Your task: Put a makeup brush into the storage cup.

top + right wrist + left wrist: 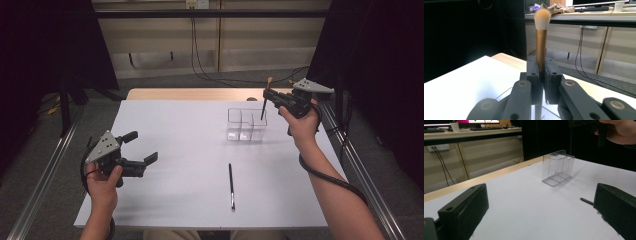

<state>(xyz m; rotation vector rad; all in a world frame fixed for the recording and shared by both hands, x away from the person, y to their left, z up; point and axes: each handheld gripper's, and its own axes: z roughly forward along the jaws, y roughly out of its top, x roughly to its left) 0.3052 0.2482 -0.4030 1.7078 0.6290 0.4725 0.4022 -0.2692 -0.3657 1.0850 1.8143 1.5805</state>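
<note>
White table [175, 130]: clear organizer [246, 125] hides the brush [541, 37] handle's tip.

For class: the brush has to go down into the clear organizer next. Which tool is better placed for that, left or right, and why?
Right. The right tool is shut on the makeup brush, held upright above the clear organizer. The left tool is open, holding nothing, far across the table.

Your R gripper [267, 95] clamps brush [265, 102] upright over clear organizer [247, 125], far right. L gripper [142, 148] jaws apart, near left. Black pen [231, 186] near centre.
</note>
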